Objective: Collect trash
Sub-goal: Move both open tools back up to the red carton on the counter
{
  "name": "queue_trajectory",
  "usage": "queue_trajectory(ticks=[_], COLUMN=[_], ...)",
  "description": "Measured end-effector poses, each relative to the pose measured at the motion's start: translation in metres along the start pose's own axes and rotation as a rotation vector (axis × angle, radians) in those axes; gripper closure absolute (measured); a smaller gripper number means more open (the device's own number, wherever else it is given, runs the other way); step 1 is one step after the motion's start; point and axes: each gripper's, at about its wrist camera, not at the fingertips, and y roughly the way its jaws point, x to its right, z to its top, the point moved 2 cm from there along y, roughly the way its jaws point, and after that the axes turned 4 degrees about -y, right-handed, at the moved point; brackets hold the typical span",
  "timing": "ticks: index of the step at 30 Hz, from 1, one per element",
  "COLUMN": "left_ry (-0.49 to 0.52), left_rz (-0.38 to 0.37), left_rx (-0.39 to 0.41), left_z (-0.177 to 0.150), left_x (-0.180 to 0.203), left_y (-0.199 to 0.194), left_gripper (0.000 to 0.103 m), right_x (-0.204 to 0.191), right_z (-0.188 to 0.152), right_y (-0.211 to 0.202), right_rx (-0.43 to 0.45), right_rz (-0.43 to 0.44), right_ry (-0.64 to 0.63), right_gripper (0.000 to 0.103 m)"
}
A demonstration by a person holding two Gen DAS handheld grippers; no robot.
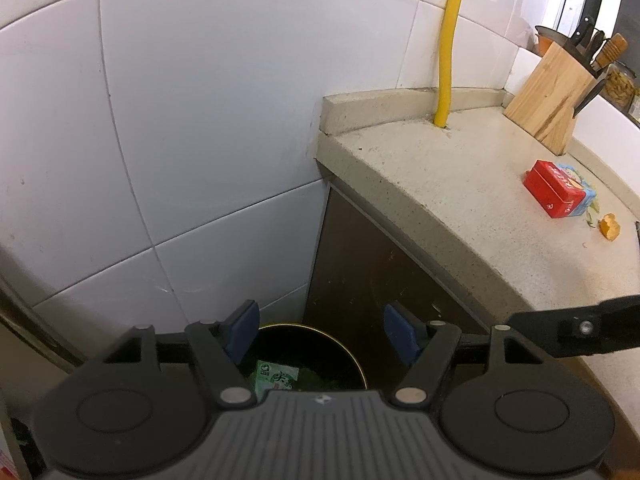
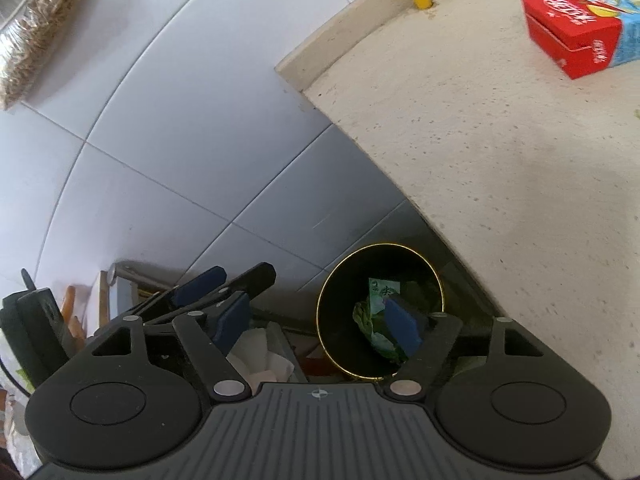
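A black bin with a gold rim (image 1: 345, 346) stands on the floor in the corner between the tiled wall and the counter cabinet. A green packet (image 1: 276, 378) and leafy scraps lie inside it. My left gripper (image 1: 322, 334) hangs open above the bin with nothing between its blue pads. In the right wrist view the bin (image 2: 331, 280) sits below my right gripper (image 2: 316, 324), which is open and empty; the green packet (image 2: 383, 289) shows inside. On the counter lie a red and blue carton (image 1: 558, 188) and a piece of orange peel (image 1: 609, 226).
The beige counter (image 1: 460, 200) fills the right side, with a wooden knife block (image 1: 554, 88) and a yellow pipe (image 1: 450, 40) at the back. White tiled wall (image 1: 180, 120) lies ahead. Left of the bin sits crumpled white paper (image 2: 256, 354). A bag of dried goods (image 2: 40, 32) hangs upper left.
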Motion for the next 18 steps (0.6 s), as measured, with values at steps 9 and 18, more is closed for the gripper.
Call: queue_trajectory(ticks=[9,18], left_ry=[0.011,-0.027], left_rz=[-0.013,-0.075], left_rx=[0.002,-0.041], left_z=[0.000,-0.013], left_x=[0.005,0.008], left_y=[-0.002,0.004], left_gripper=[0.034,0.025], right_x=[0.005,0.006], right_z=[-0.014,-0.025], right_y=[-0.016,-0.033], right_rx=[0.024,0.050], right_rz=[-0.049,-0.101], right_ry=[0.012,0.008], right_gripper=[0.018,0.016])
